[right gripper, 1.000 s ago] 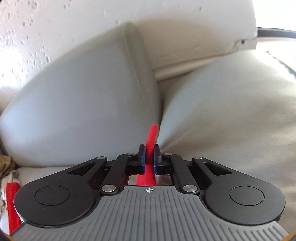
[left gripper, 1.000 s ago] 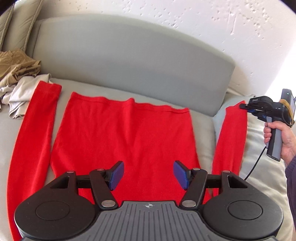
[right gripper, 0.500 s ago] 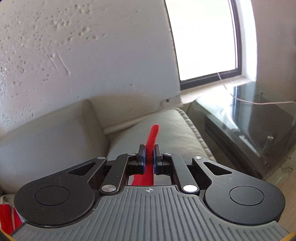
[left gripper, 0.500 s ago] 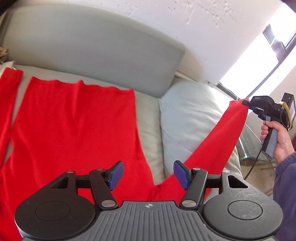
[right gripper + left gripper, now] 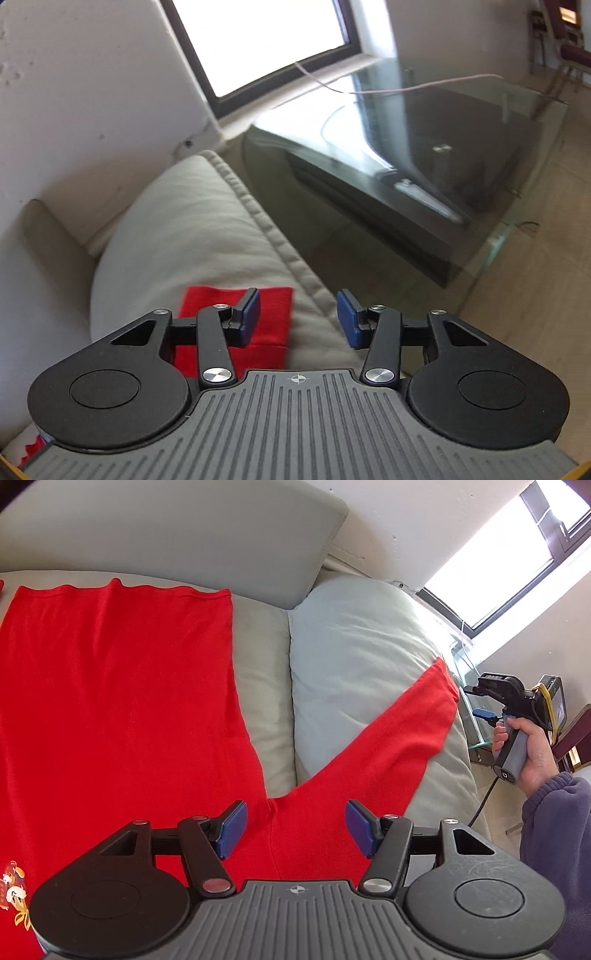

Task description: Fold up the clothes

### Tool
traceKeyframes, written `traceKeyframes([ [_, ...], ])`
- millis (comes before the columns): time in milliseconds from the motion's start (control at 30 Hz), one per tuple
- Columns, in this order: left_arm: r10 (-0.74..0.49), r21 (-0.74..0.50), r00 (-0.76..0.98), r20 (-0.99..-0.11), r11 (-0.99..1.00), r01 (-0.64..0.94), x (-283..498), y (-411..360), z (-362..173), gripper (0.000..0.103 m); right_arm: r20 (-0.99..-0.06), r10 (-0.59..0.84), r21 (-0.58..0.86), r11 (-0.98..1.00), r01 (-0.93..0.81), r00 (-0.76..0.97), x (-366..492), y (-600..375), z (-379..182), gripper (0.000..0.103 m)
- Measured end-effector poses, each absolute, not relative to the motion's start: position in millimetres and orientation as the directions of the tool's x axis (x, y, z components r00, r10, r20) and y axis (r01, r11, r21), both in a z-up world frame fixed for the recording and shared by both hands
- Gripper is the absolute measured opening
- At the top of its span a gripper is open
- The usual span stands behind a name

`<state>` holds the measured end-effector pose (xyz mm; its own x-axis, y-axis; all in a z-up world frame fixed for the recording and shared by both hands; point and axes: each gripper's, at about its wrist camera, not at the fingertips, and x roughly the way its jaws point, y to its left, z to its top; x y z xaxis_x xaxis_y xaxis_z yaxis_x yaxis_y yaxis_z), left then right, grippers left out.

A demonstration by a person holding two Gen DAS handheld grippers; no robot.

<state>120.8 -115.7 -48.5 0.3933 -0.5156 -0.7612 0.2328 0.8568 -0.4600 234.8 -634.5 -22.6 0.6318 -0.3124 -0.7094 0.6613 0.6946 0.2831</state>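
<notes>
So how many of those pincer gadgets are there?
2: the left gripper hovers open over the red shirt; the right gripper, also open, sits beside the sleeve cuff.

Background: sofa, window, glass table.
A grey sofa backrest (image 5: 166, 528) is standing against a white wall (image 5: 406, 524); a pale cushion (image 5: 351, 657) is lying at the sofa's right end. A window (image 5: 266, 40) is letting in glare, and a thin cable (image 5: 406, 86) is trailing across a glass table (image 5: 424, 155).

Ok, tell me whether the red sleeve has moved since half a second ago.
Yes. The red sleeve dropped from the open right gripper and now lies draped on the sofa armrest.
</notes>
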Motion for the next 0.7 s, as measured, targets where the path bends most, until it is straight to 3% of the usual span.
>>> traceKeyframes([
  [233, -0.461, -0.330, 0.380, -0.802, 0.872, 0.362, 77.9, -95.9, -34.1, 0.059, -0.731, -0.150, 0.350, 0.754, 0.555, 0.666, 169.2, -597.7, 14.9, 0.054],
  [300, -0.427, -0.311, 0.384, -0.818, 0.891, 0.330, 62.9, -75.3, -39.8, 0.059, -0.734, -0.101, 0.371, 0.768, 0.522, 0.671, 150.4, -586.8, 25.8, 0.067],
  [467, -0.338, -0.266, 0.388, -0.857, 0.937, 0.228, 25.2, -20.6, -56.5, 0.059, -0.733, -0.011, 0.420, 0.779, 0.466, 0.680, 133.1, -555.7, 5.8, 0.077],
  [533, -0.307, -0.272, 0.398, -0.864, 0.952, 0.143, 14.7, 0.7, -61.6, 0.059, -0.732, 0.014, 0.434, 0.781, 0.450, 0.682, 129.8, -546.1, -6.1, 0.074],
  [600, -0.289, -0.278, 0.407, -0.866, 0.957, 0.087, 7.0, 14.3, -64.0, 0.059, -0.729, 0.040, 0.449, 0.781, 0.434, 0.683, 126.5, -536.4, -18.1, 0.050],
  [700, -0.279, -0.284, 0.420, -0.864, 0.957, 0.051, -2.3, 25.8, -65.0, 0.059, -0.725, 0.078, 0.470, 0.782, 0.410, 0.684, 121.5, -521.9, -36.1, 0.046],
])
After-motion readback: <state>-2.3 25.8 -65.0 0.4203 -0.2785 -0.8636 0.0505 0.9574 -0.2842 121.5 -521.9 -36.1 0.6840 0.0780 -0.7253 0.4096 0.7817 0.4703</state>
